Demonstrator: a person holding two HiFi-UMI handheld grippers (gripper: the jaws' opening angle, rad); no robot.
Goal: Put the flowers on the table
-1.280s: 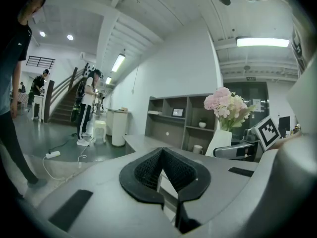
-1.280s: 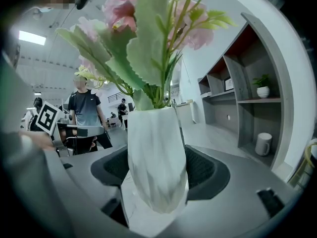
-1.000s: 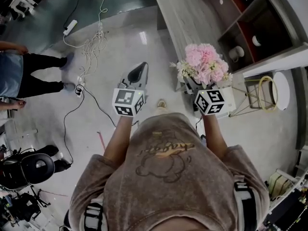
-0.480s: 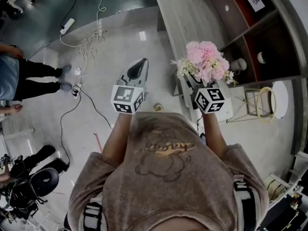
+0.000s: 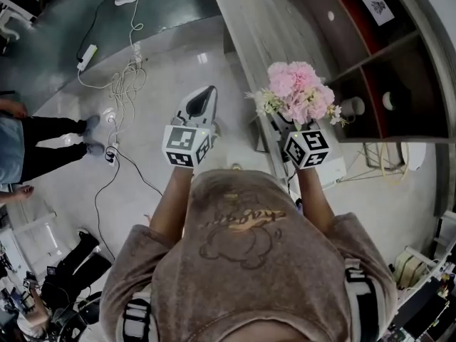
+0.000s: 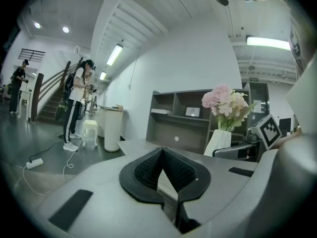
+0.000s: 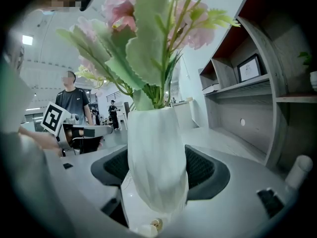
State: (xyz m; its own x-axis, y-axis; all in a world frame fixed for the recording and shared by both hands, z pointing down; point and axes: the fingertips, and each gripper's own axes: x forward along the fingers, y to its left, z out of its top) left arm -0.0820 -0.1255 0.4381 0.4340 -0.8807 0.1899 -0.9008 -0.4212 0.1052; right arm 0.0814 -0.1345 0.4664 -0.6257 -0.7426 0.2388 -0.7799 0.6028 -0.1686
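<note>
Right gripper view, right claw (image 7: 159,175) clamping white vase (image 7: 156,148) of pink flowers (image 7: 120,6), left claw (image 6: 162,155) closed, empty.

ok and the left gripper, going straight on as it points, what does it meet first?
Probably the grey table: the left gripper points at its near end, with the shelf unit behind. Depth is unclear; it may pass just above the tabletop and reach the shelves.

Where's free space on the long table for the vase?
The whole table top in view is bare, from its floor-side edge to the shelf unit. Crowded: shelf cubbies hold a cup and frame; cables litter the floor left. Vase is in the right gripper.
</note>
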